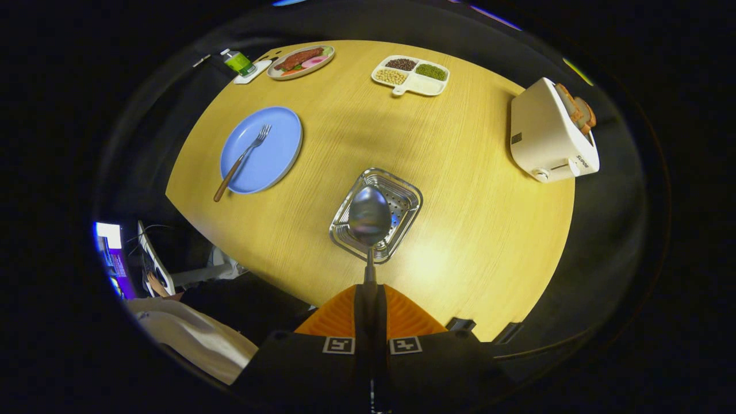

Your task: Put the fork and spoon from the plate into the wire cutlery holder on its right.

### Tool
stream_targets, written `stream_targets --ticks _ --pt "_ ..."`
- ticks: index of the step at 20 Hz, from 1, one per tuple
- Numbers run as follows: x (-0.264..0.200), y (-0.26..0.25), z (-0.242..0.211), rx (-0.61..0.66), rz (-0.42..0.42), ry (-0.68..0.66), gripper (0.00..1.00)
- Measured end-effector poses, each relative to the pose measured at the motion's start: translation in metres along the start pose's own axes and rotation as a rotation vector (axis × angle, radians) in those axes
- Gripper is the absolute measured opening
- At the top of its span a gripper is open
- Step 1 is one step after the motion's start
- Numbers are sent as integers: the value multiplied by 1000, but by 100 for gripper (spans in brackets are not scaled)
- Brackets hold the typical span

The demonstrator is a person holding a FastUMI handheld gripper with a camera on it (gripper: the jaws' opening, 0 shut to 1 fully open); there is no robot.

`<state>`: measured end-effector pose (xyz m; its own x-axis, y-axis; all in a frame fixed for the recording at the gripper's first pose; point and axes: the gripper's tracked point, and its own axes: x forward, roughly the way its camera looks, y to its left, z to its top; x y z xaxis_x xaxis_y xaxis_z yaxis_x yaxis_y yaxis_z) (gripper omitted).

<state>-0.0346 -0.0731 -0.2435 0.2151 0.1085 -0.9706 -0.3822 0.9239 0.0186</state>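
Wood worktop (460, 190) carries everything. Orange fingers (345, 316) are pressed together on the spoon (370, 215) handle, its bowl hanging over the holder (402, 198) just ahead at 12 o'clock. At 10 o'clock, the fork (244, 155) lies on the plate (276, 144).

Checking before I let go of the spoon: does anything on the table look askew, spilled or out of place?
Nothing spilled or damaged. The hand-held gripper is shut on the spoon, bowl-first over the wire cutlery holder. The fork lies on the blue plate, its wooden handle overhanging the rim, which is normal at this stage.
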Motion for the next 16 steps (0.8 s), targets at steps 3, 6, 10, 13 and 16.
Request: stream_targets --ticks 3,6,10,13,16 --pt "11 -4 7 -8 15 52 7" --pt "19 -8 11 -17 17 99 7" --pt "29 -10 17 -13 23 146 8" --pt "31 -14 23 -7 14 154 11" --pt "33 -11 32 56 34 137 13"
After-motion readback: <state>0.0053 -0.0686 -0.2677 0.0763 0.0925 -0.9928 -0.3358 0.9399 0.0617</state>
